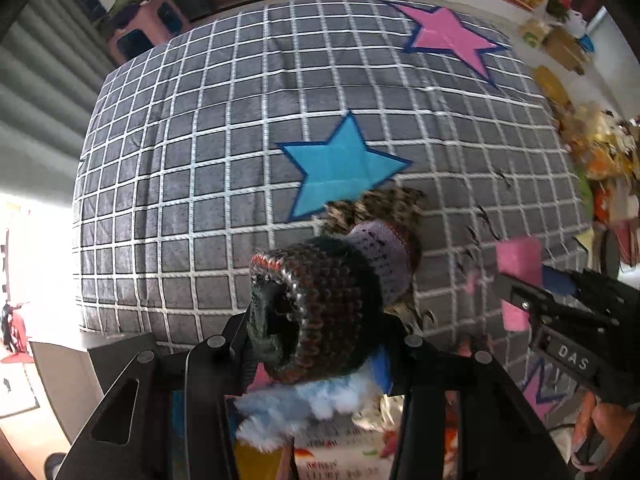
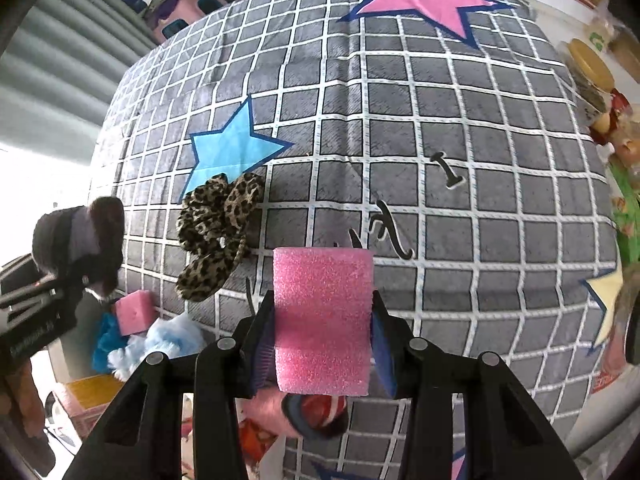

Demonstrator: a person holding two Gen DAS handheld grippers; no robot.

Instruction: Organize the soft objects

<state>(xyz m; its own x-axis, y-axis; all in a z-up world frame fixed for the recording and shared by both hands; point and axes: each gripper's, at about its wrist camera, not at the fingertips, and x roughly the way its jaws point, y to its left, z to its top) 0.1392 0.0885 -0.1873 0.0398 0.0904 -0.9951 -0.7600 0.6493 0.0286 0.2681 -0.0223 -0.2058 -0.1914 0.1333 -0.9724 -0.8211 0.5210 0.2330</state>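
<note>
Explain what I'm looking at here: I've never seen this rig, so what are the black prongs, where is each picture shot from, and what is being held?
No robot arm here: a person holds one set of tongs in each hand, with a fisheye camera looking along each pair of fingers. In the left view, the left tongs are shut on a dark knitted sock. In the right view, the right tongs squeeze a pink foam block. Below lies a grey checked blanket with printed stars. A leopard-print scrunchie rests on it. At its edge, another pink foam cube sits on blue fluffy material.
</note>
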